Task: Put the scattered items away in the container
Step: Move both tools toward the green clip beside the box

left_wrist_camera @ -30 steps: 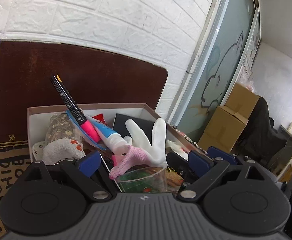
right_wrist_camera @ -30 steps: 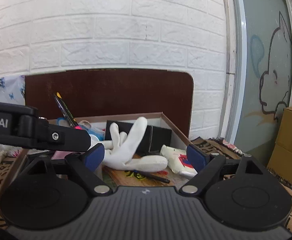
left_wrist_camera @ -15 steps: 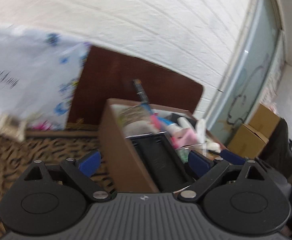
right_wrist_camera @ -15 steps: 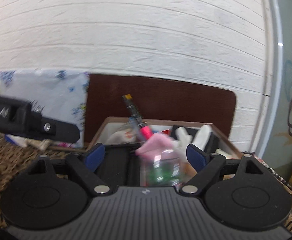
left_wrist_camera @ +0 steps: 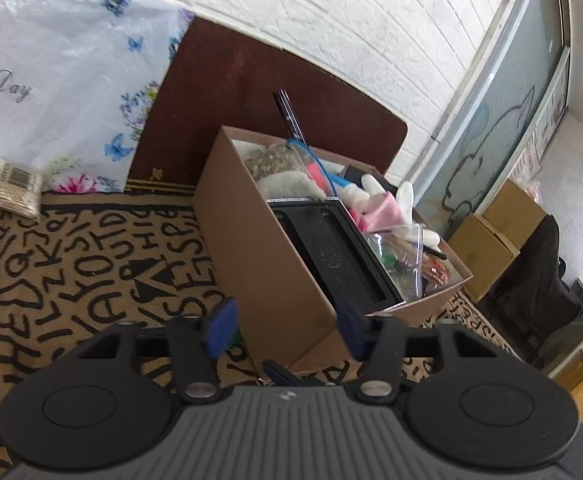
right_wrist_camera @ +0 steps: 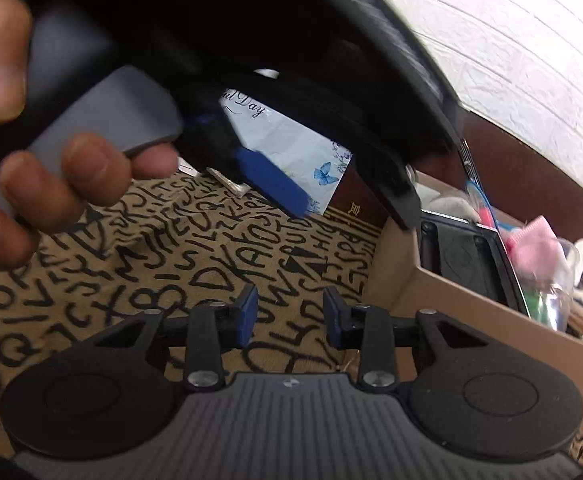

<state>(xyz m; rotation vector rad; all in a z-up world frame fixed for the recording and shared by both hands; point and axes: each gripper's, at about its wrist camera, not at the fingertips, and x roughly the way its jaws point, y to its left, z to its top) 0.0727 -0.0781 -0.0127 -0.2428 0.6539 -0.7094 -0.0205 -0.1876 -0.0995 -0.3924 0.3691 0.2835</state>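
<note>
Left hand-held gripper (left_wrist_camera: pixel 287 332) and right hand-held gripper (right_wrist_camera: pixel 290 316) both closing on nothing, bag (left_wrist_camera: pixel 51 80) lettered "Day"

The left gripper (right_wrist_camera: pixel 291 200) looms blurred across the right wrist view, hiding much of the cardboard box (right_wrist_camera: pixel 471 304).

A tan mat (left_wrist_camera: pixel 83 248) printed with black letters covers the surface. On it stands a brown cardboard box (left_wrist_camera: pixel 259 240), well filled, near the right. A clear packet (left_wrist_camera: pixel 9 192), apparently of cotton swabs, lies at the mat's far left edge. Behind, a floral plastic bag (left_wrist_camera: pixel 63 92) and a dark brown board (left_wrist_camera: pixel 259 92) rise from the mat's far edge beside the wall.
</note>
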